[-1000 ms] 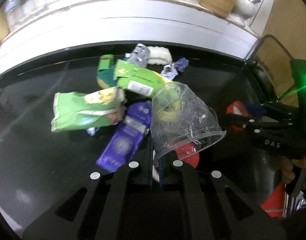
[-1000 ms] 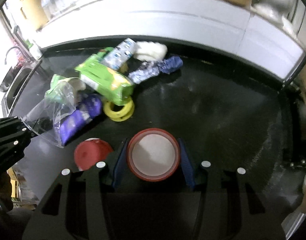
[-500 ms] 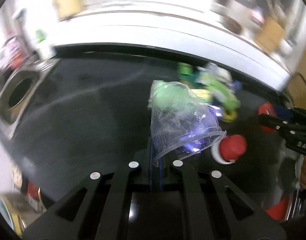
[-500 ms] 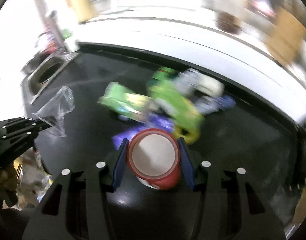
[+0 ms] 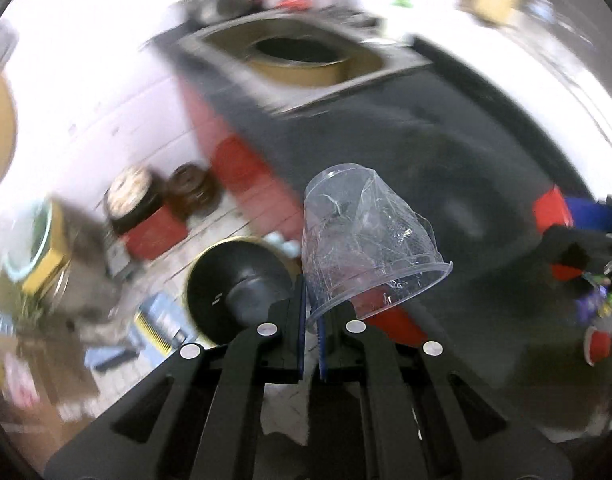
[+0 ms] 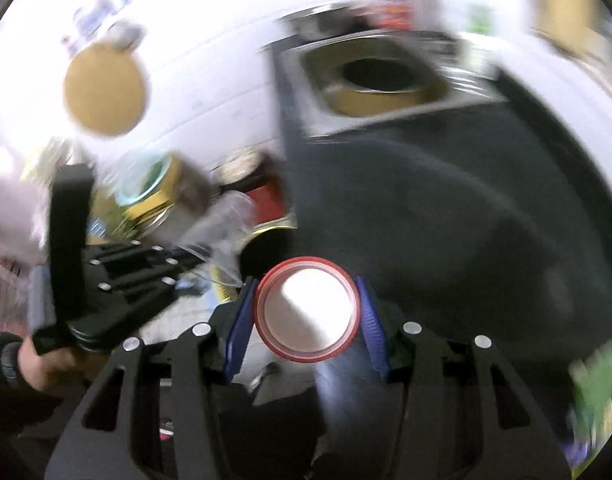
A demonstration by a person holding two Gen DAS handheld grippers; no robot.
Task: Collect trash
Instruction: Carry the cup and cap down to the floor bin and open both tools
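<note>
Clear crumpled plastic cup (image 5: 366,248) pinched by its rim in clenched left tongs (image 5: 313,332), red-rimmed round paper cup (image 6: 308,316) clamped between right tongs (image 6: 306,318), both carried beyond the black tabletop (image 5: 446,152) edge, apparently for dropping into the black round bin (image 5: 234,280) just below-left.

Dark countertop (image 5: 446,128) with a sink (image 5: 294,56) at its far end.

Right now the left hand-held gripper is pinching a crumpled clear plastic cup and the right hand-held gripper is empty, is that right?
Not quite. The right hand-held gripper is not empty: its blue pads clamp a red-rimmed cup, as the right wrist view shows. The left hand-held gripper does pinch the crumpled clear plastic cup by its rim.
</note>
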